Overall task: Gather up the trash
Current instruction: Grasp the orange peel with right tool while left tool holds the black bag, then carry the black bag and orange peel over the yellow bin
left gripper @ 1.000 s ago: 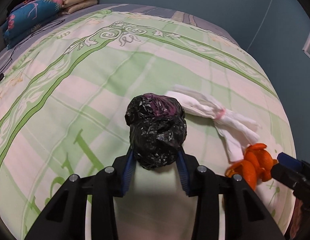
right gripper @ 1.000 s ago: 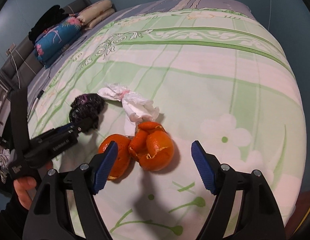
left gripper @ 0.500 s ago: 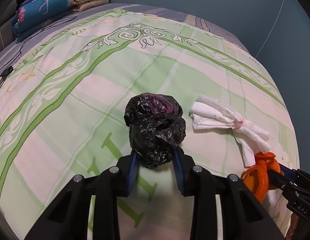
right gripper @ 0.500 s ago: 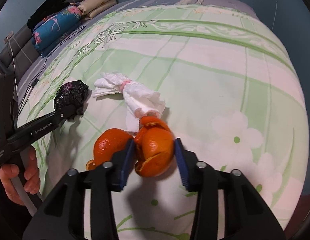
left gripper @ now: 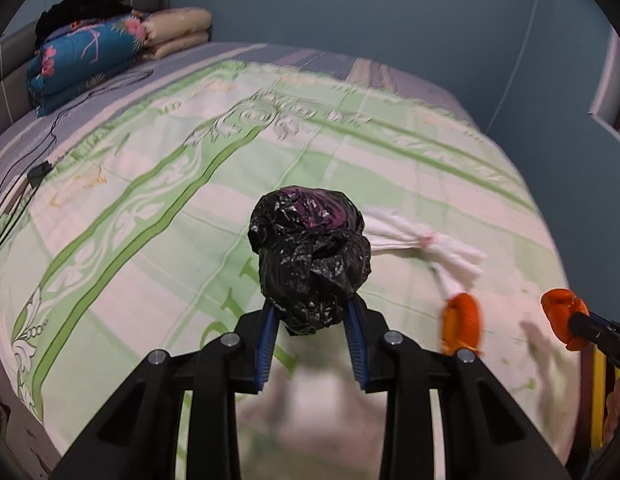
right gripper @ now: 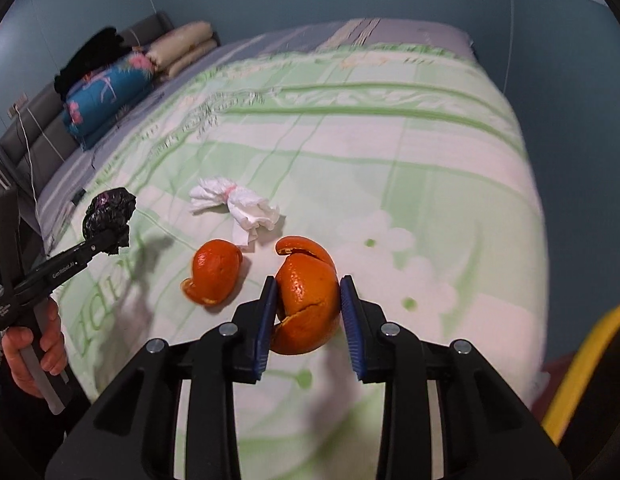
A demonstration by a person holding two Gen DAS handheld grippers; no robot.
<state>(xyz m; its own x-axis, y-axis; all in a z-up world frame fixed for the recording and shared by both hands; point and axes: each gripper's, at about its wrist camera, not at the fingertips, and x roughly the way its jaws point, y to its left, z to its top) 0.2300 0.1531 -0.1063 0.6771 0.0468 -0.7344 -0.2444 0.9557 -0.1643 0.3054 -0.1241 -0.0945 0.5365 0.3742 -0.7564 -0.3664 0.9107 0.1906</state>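
Observation:
A crumpled black plastic bag [left gripper: 310, 256] is pinched between the blue pads of my left gripper [left gripper: 310, 312], which is shut on it and holds it above the green-and-white bedspread [left gripper: 150, 208]. My right gripper [right gripper: 308, 280] has its jaws closing on a piece of orange peel [right gripper: 310, 304]; the pads press both sides of it and it hangs clear of the bed. A second orange peel [right gripper: 216, 272] lies on the bedspread just left of it. Behind that peel lies a white tissue wad [right gripper: 238, 206]. The right wrist view also shows the left gripper [right gripper: 110, 238] with the bag [right gripper: 110, 212].
Folded pillows and a blue floral quilt [left gripper: 86, 60] are stacked at the head of the bed, with a black cable [left gripper: 38, 172] trailing nearby. A yellow rim [right gripper: 581, 356] shows at the bed's near right corner. A hand [right gripper: 34, 344] holds the left gripper's handle.
The right gripper shut on one orange peel and lifted it off the bed. The left gripper rose and drew back with the black bag. The other peel and tissue stayed.

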